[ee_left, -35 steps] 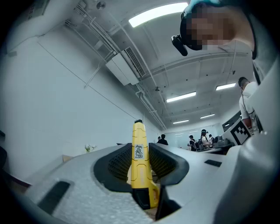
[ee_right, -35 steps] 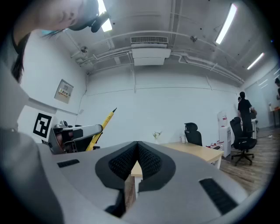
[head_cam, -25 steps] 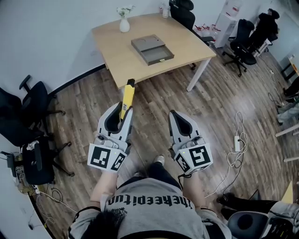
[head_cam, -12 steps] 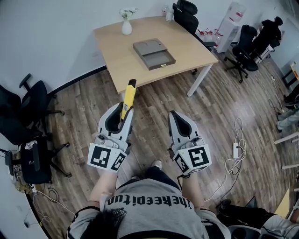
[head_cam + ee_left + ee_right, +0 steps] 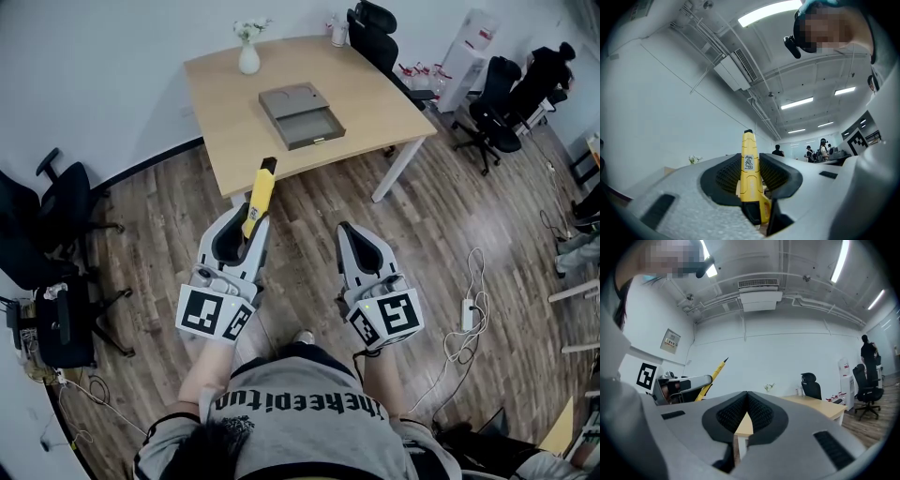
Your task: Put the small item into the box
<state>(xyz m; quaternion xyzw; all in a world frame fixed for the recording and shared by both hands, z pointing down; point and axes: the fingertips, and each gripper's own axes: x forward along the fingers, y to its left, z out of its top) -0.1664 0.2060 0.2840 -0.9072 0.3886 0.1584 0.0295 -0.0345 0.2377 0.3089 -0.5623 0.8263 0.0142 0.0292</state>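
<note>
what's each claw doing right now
Left claw: shut on the yellow item.
Right claw: shut, nothing between its jaws.

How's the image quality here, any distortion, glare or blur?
Head view: wide-angle bending curves the edges of the light wooden table; lighting even, shadows soft. Left gripper view: dark round vignette, blown-out ceiling strip light, but the slim yellow plastic tool in the left tongs is sharp. Right gripper view: same vignette, glaring ceiling strips, shut right tongs in focus.
</note>
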